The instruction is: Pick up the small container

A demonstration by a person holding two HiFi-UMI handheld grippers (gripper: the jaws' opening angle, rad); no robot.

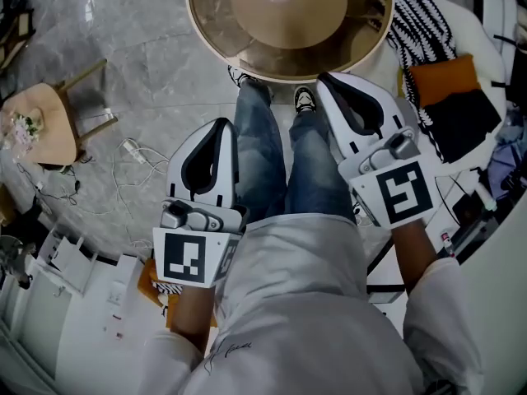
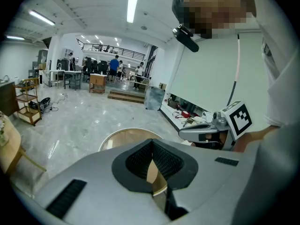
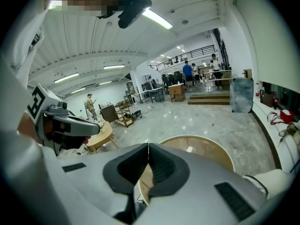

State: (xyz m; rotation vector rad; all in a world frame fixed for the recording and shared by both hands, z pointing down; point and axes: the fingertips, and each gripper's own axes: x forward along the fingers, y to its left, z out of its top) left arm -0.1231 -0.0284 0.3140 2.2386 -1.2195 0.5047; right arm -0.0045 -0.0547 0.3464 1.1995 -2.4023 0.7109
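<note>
Presently, head view: the left gripper (image 1: 221,125), a white shell with a black-lined mouth and a marker cube at its back, and its twin, the right gripper (image 1: 326,81), are held either side of the person's blue-jeaned legs (image 1: 284,167). Both aim toward the round tan wooden table (image 1: 247,44) just ahead of the black-and-white sneakers (image 1: 305,99). The table top looks bare where it shows, and the small container cannot be found in this view. Loose white cables (image 1: 132,159) lie on the grey marble floor to the left, and a black-and-white striped knitted cloth (image 1: 416,31) sits near the table's right edge. Left gripper view: the left gripper (image 2: 151,142) has its ribbed black pads meeting at the tips with nothing between them. Only the table (image 2: 122,139) shows past them, and the right gripper (image 2: 206,132) is alongside. Right gripper view: the right gripper (image 3: 148,147) is likewise closed tip to tip and empty, with the table (image 3: 206,151) beyond it and again no container. Risks, as judged: with the target unlocated, either hand could commit toward the wrong spot. An approach with closed jaws would knock or push a small light container rather than straddle it, so the jaws need to open first. The top looks smooth, so a nudged container could slide. The cables underfoot could catch a step. On a reach to the right, the cloth could snag a jaw.
</note>
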